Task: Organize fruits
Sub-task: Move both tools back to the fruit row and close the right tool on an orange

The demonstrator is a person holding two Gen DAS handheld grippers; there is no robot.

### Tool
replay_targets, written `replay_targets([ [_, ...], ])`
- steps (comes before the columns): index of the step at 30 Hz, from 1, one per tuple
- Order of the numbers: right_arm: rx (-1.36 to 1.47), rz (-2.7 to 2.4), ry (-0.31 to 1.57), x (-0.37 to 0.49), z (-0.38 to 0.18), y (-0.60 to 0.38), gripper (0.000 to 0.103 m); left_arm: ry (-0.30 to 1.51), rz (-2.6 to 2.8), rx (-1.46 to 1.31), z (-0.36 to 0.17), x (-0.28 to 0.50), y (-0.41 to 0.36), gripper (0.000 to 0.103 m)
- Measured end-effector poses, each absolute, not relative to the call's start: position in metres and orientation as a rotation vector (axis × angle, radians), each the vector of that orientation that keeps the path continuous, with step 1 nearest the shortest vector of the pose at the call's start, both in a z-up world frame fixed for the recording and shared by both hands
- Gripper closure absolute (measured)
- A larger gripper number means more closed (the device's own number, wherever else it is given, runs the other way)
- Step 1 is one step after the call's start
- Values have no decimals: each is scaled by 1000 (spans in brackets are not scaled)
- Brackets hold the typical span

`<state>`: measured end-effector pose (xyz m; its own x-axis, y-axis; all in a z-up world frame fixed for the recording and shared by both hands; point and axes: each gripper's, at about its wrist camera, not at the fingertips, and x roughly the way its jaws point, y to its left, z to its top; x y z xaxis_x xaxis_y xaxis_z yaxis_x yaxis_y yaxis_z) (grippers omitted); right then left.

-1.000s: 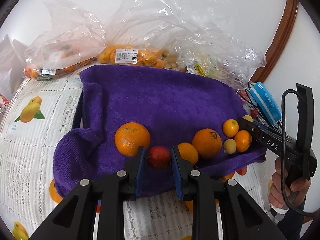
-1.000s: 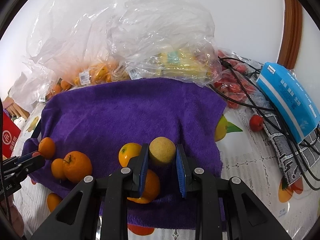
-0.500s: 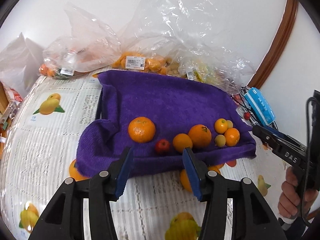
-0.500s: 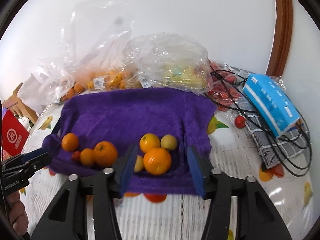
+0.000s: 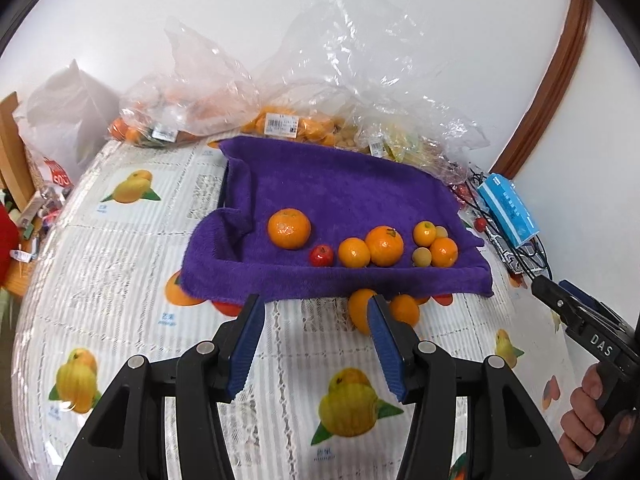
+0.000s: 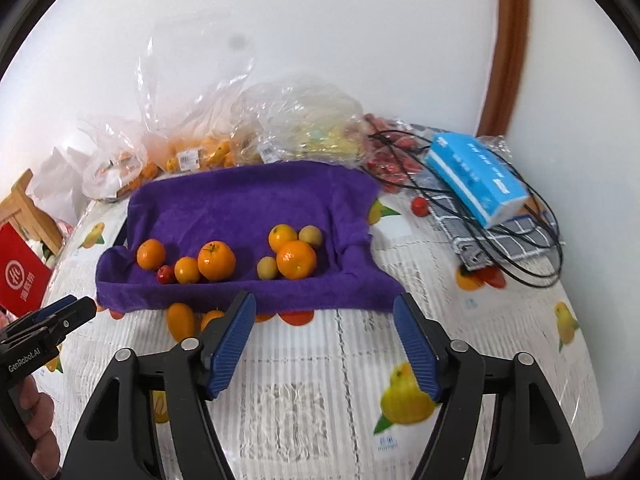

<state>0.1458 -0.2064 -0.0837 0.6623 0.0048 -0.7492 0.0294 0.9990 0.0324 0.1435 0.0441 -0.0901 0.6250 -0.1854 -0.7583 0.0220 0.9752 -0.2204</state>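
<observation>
A purple towel [image 5: 340, 192] [image 6: 248, 204] lies on the table with fruit in a row near its front edge. On it are a large orange [image 5: 289, 228], a small red fruit [image 5: 321, 255] [image 6: 165, 274], two more oranges [image 5: 384, 245], and a cluster of small oranges and pale yellow fruits [image 5: 434, 245] [image 6: 294, 256]. My left gripper [image 5: 314, 312] is open and empty, in front of the towel's edge. My right gripper [image 6: 324, 306] is open and empty, also in front of the towel. Each gripper shows at the edge of the other's view.
Clear plastic bags of fruit [image 5: 280, 120] [image 6: 224, 148] lie behind the towel against the wall. A blue tissue pack [image 6: 476, 176], black cables [image 6: 520, 248], a checked cloth and a loose red fruit [image 6: 419, 205] lie at the right. The tablecloth [image 5: 120, 280] has printed fruit.
Both grippers have opened, let go of their fruits on the towel, and pulled back toward the table's front. The red fruit and the pale yellow fruit now rest on the towel.
</observation>
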Motion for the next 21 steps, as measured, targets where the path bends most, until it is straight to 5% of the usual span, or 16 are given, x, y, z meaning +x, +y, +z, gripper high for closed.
replay_targets([
  [21,60,55,789,74,-95,-191,28,799,-51,-111,-90,91,47,51],
])
